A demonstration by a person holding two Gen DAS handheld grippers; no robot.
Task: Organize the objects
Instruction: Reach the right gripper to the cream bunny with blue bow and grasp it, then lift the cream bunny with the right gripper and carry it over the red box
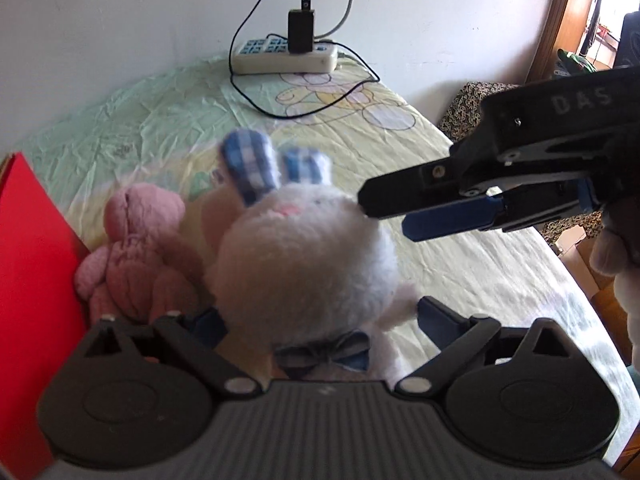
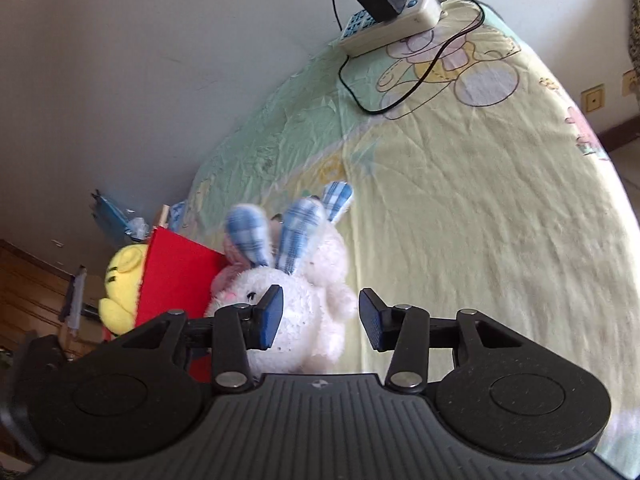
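Observation:
A white plush bunny [image 1: 304, 256] with blue checked ears and a bow tie stands on the bed, and my left gripper [image 1: 322, 318] is open with the bunny's body between its fingers. A pink plush bear [image 1: 136, 248] leans beside it against a red box [image 1: 32, 264]. From the right, my right gripper [image 1: 384, 216] reaches in with its tips at the side of the bunny's head. In the right wrist view that gripper [image 2: 320, 322] is open, the bunny [image 2: 280, 312] just beyond its pads. A third checked ear [image 2: 338, 200] shows behind; whether it belongs to a second plush I cannot tell.
A yellow plush [image 2: 120, 288] sits behind the red box [image 2: 180, 272]. At the far end of the bed sheet [image 2: 480, 220], by the wall, lies a power strip [image 1: 284, 56] with a black charger and a looping cable. Wooden furniture and a doorway lie off the bed's edges.

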